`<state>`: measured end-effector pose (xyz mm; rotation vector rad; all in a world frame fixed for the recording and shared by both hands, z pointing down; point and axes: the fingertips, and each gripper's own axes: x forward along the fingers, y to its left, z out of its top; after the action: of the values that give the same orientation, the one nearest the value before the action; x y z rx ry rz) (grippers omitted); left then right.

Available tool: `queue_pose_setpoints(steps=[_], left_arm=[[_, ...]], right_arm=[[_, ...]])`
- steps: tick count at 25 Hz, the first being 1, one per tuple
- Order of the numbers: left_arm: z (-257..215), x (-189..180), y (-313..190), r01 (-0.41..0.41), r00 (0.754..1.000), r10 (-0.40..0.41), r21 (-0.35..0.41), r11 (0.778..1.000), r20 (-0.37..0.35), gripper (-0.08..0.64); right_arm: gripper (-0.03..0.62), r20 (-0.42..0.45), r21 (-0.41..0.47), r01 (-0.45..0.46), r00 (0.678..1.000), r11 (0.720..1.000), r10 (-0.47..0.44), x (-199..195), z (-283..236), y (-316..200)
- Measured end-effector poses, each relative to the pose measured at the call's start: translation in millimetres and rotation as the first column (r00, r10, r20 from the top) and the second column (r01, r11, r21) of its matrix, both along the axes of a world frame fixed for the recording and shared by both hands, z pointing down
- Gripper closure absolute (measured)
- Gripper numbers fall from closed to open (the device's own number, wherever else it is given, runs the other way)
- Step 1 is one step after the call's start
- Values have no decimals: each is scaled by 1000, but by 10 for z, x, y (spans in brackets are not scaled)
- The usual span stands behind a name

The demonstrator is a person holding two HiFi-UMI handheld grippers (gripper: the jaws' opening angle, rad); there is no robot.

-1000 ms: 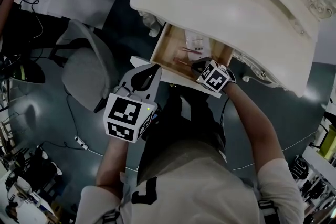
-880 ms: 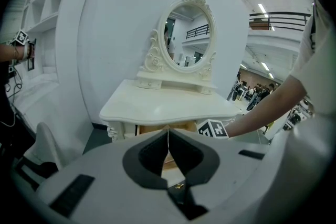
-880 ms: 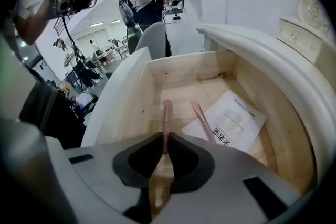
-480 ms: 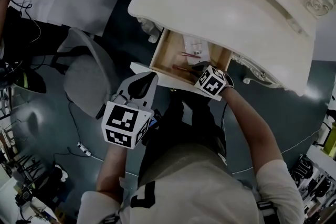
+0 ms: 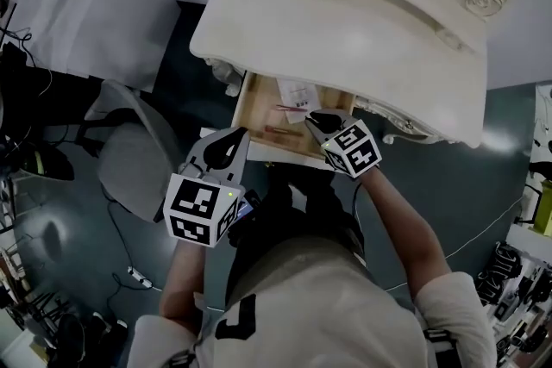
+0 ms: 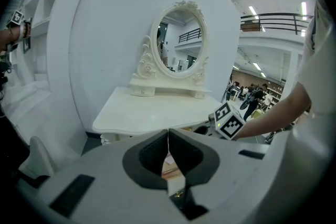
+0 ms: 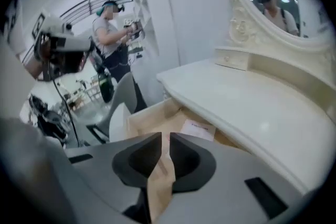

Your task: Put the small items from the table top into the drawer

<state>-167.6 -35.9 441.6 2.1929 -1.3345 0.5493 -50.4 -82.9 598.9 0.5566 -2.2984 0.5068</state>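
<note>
As its empty jaws have just been opening, right gripper (image 5: pixel 312 119) overhangs drawer (image 5: pixel 257 110)

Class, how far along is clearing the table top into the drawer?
Done: a card and thin red items lie in the open drawer; nothing loose shows on the table top. In hand: nothing; the right gripper is empty, its jaws have just been opening. Left: seemingly nothing.
</note>
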Motion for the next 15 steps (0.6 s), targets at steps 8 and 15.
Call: queue_pose_setpoints(steps=[8,15], left_arm=[[-164,311,-192,-96,995,97,51,994,-24,503],[-362,676,-166,-195,980,198,94,976,-30,503]], right_arm=[[552,358,-114,-236,897,965,261,131,-1049,19],[563,522,-135,-310,785,941,333,384,-1662,85]])
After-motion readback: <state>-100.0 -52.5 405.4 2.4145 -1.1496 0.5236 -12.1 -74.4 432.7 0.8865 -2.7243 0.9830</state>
